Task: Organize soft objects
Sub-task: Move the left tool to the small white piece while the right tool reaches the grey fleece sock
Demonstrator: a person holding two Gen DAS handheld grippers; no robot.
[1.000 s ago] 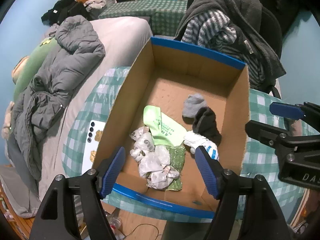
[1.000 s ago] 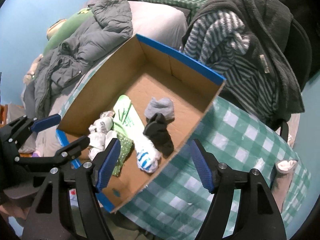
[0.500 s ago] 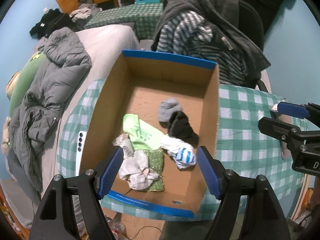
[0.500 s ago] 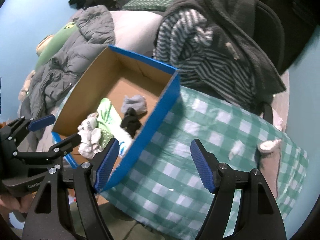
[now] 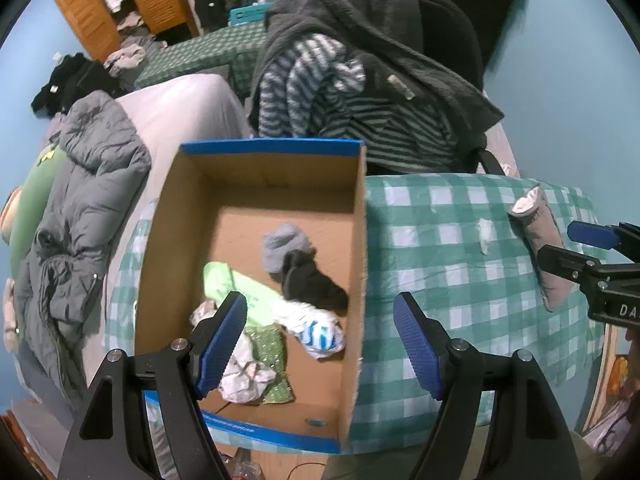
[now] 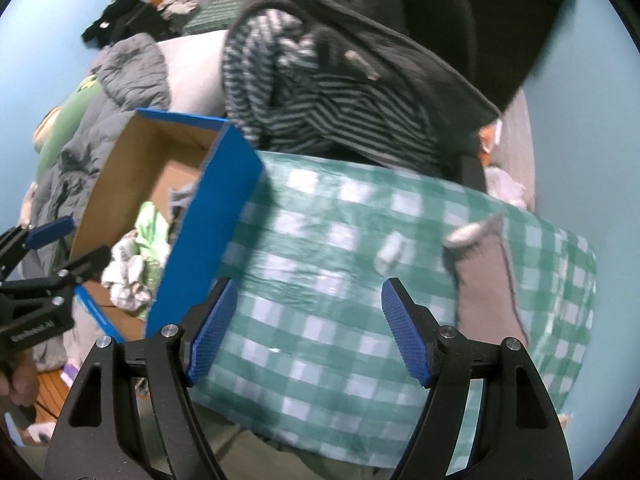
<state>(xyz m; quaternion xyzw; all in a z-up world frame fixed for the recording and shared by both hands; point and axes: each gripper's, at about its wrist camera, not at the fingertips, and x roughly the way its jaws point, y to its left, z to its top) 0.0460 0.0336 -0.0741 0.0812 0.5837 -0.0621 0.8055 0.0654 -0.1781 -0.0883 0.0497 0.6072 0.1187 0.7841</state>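
Observation:
A blue-rimmed cardboard box (image 5: 362, 240) stands on the green checked table (image 5: 440, 264). Inside lie a grey sock (image 5: 284, 246), a black sock (image 5: 312, 284), a light green cloth (image 5: 236, 286), a white-and-blue sock (image 5: 320, 332) and crumpled white cloth (image 5: 244, 376). My left gripper (image 5: 320, 340) hangs open above the box's right wall, nothing between its fingers. My right gripper (image 6: 308, 328) is open and empty over the tablecloth (image 6: 320, 280). A grey sock (image 6: 484, 292) with a pale cuff and a small white scrap (image 6: 392, 250) lie on the table to its right. The box (image 6: 208, 216) is at its left.
A chair (image 5: 440, 24) draped with a striped sweater (image 5: 360, 112) and dark fleece stands behind the table. A bed with a grey puffer jacket (image 5: 80, 200) lies left of the box. The table's far right edge (image 6: 588, 280) drops off beyond the sock.
Both grippers have moved right, away from over the box. The right one now hangs over the checked cloth, and the grey sock and white scrap have come into view. Both stayed open.

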